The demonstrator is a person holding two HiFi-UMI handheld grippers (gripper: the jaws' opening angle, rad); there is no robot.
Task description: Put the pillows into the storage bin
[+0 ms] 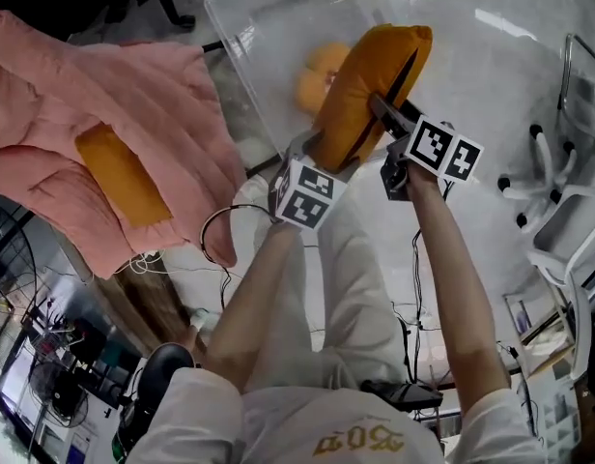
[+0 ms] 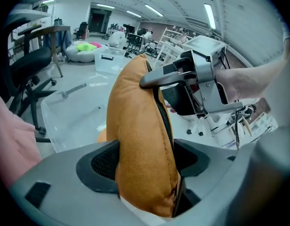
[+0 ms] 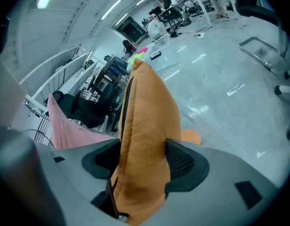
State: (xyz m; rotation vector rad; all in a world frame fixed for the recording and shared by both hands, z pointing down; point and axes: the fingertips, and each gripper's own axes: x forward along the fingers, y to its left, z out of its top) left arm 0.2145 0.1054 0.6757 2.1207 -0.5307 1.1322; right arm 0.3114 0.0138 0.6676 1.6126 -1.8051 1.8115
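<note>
Now then, grips, nearest first? (Obs.)

Left gripper [image 2: 145,166]: jaws part-way apart and pressed onto the near, lower end of the plump orange suede-like pillow with a dark zip [image 2: 135,121]. The pads dent the fabric on both sides. Right gripper [image 3: 142,164]: likewise clamped on it, farther up along the zip edge. Both full. (Rec.)

Orientation of the held pillow? (Obs.)

On edge. Its long axis runs from the left gripper up and away toward the far corner. The zip seam is on the right gripper's side. Of the two, the right gripper reaches farther out. (Rec.)

And the clear plastic storage bin [image 1: 247,42]? (Obs.)

Directly beyond and below the pillow, open top facing up. The pillow hangs over the near part of the opening, and I cannot tell whether it touches a wall. A second orange pillow [image 1: 322,73] already lies inside, just behind the held one. (Rec.)

Judgement for the next move? (Obs.)

Lowering it forward and down looks sufficient. The far corner leads, so that is the part likeliest to catch the rim. Releasing both grips together should let it settle beside the other. (Rec.)

Anything farther off? (Obs.)

Pink quilted blanket [image 1: 114,95] off to the left, with a flat orange rectangle [image 1: 124,177] on it. Possibly another pillow; cannot confirm. (Rec.)
</note>
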